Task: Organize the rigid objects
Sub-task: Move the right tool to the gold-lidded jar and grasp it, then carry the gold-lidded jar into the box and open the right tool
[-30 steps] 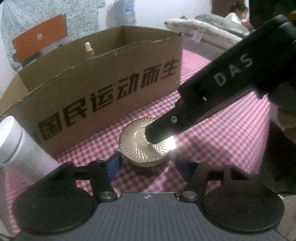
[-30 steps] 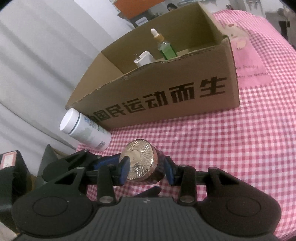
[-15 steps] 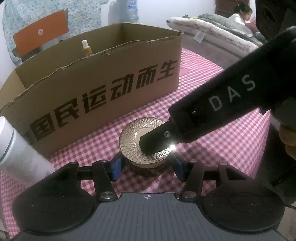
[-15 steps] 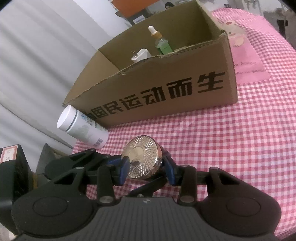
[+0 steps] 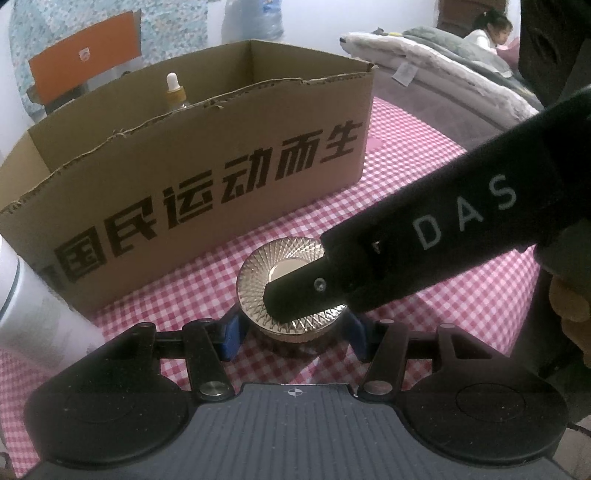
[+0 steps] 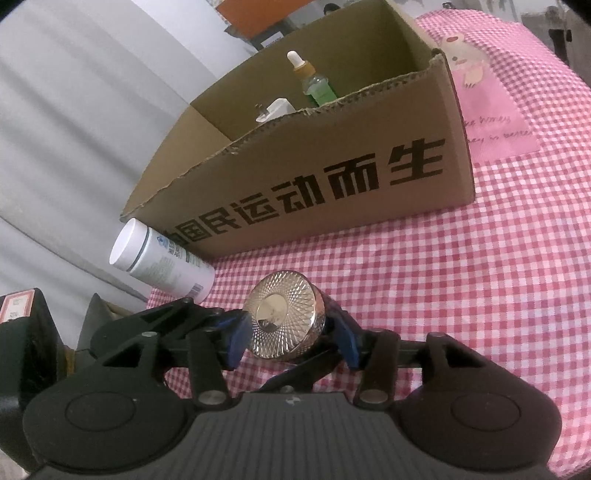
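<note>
A round jar with a faceted gold lid [image 5: 280,273] sits on the pink checked cloth, in front of the cardboard box [image 5: 221,177]. My left gripper [image 5: 293,341] is shut on the jar, a blue pad against each side. One black finger [image 5: 406,251] of my right gripper lies across the lid. In the right wrist view, the jar [image 6: 282,314] stands between the blue pads of my right gripper [image 6: 291,339]. Those jaws are opening, and a gap shows at the right pad. The box [image 6: 332,177] holds a dropper bottle [image 6: 314,85] and a white plug [image 6: 275,109].
A white bottle [image 6: 162,266] lies on its side by the box's left corner, near the table edge; it also shows as the white bottle [image 5: 33,314]. A pink printed patch [image 6: 484,110] lies right of the box. A person [image 5: 487,29] sits on a bed far behind.
My left gripper has moved in and its pads now flank the jar closely. My right gripper's pads have spread apart from the jar. The glare on the lid is gone.
</note>
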{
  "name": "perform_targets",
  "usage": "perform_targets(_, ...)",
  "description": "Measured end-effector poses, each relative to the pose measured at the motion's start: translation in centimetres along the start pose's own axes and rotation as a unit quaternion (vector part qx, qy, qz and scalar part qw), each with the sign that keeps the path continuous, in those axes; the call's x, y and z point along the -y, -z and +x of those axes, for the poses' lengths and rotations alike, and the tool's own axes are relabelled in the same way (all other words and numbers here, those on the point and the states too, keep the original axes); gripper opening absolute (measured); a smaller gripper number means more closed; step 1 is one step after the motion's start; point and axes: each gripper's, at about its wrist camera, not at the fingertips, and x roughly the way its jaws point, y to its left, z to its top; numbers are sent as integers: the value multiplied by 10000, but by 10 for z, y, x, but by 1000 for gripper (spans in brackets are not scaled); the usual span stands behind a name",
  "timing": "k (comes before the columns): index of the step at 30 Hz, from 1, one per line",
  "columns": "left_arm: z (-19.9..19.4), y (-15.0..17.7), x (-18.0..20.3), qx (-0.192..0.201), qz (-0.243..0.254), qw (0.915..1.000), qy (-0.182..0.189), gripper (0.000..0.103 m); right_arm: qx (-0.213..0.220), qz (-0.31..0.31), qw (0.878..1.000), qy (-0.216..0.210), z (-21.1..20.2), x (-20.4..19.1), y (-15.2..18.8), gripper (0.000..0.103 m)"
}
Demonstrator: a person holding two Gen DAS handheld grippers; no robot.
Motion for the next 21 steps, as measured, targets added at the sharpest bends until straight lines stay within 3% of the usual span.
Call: perform_targets(21,1,-4,-1,-18,-150,9999,-27,55,-10,-18,10000,7,1,-2,1,57)
